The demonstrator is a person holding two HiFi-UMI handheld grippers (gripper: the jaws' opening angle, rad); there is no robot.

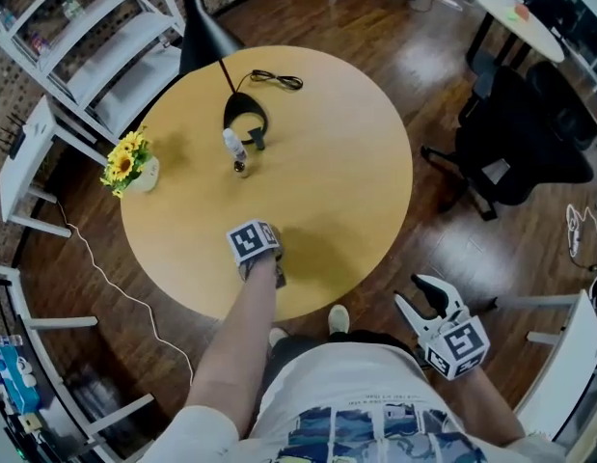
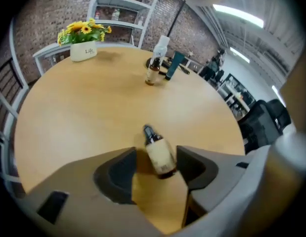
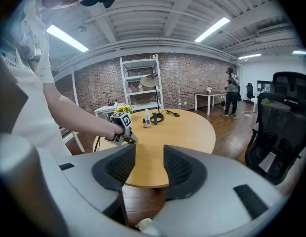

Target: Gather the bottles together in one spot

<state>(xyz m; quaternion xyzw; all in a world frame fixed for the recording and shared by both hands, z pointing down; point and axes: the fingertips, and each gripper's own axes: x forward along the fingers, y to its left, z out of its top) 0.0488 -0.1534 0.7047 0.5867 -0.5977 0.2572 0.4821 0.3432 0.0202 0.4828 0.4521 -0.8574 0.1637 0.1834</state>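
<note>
Left gripper view: your left gripper (image 2: 156,151) has its jaws spread wide, with a small dropper bottle (image 2: 161,158) between them. The bottle looks to be lying on its side on the round table (image 2: 83,117). Its long axis runs roughly along the jaws: black cap pointing away and slightly left, base toward you. There's a clear gap at the left jaw. It sits close against the right jaw, maybe touching, and neither pad looks to be pressing on it, so I'd call it not gripped.

The other two bottles stand touching or nearly so across the table: a white bottle (image 2: 161,47) and a small amber bottle (image 2: 153,72), next to the black lamp base (image 1: 246,116). They're well apart from the dropper bottle, straight ahead and slightly right of your jaw line. The sunflower pot (image 2: 83,51) is off to the far left, out of the way.

Your right gripper (image 3: 149,152) has its jaws partly apart with nothing between them. It's off the table edge, over the floor.

The left hand is clearly nearer. My read: close across the bottle's width, since the axis is already lined up, then carry it forward to the pair.
</note>
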